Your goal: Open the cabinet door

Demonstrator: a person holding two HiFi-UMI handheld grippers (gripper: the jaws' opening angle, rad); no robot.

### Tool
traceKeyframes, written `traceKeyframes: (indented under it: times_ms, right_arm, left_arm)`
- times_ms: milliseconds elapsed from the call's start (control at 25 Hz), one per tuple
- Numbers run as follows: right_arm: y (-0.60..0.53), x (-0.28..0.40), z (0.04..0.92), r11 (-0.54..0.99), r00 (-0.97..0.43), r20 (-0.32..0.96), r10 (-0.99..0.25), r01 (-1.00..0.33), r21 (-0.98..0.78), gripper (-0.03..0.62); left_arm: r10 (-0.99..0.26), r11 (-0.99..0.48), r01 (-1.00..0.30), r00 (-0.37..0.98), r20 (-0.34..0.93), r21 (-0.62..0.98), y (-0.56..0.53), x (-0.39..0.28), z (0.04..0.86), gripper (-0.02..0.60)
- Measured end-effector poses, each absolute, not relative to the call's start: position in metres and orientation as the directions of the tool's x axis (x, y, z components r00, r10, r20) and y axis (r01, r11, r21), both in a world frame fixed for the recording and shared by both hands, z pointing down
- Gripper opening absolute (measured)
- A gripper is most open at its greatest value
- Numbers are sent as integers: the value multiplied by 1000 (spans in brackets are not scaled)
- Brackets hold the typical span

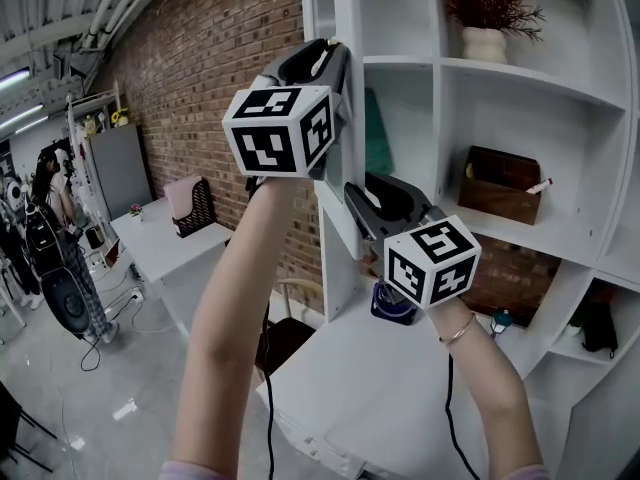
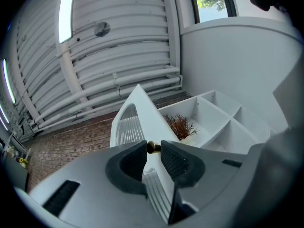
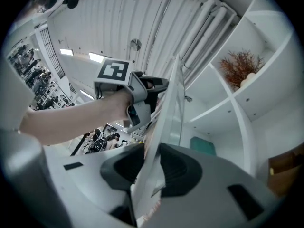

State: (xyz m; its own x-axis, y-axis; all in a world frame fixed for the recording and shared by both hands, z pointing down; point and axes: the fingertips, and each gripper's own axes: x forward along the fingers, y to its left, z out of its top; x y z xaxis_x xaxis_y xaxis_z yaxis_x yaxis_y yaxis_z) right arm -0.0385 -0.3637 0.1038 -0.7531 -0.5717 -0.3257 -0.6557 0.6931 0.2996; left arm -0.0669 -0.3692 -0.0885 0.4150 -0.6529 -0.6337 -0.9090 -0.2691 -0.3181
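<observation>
Right gripper (image 3: 151,152) clamps the white cabinet door (image 2: 142,110) by its edge while left gripper (image 2: 153,151) pinches its brass knob (image 2: 152,147).

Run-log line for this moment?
left gripper: clamped on knob | right gripper: clamped on cabinet door edge | door: swung open

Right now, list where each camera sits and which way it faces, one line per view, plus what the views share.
Head view: on the person's head, facing forward and down at the cabinet door; both forearms, left claw and right claw show.
Left gripper view: rides the left claw, looking up along its jaws, closed on the door's brass knob.
Right gripper view: rides the right claw, jaws clamping the door's edge; left claw and a forearm show.
Shared: all three see the door and the dried plant.
</observation>
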Motion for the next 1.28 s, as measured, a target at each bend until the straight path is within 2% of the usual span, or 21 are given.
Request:
traceKeyframes:
  times_ms: [440,1280]
  right_arm:
    - [-345,-82,104,732,-797,-328,-507,-599,324,98]
    - [-331,-157,108,735,-830,-353,-432,-551,394,121]
  left_arm:
    - [-667,-235,-918,391,-634,-319,-354,-110,-88,64]
    - [-718,-143,-959,270,-641,-243,-345,-191,-79,57]
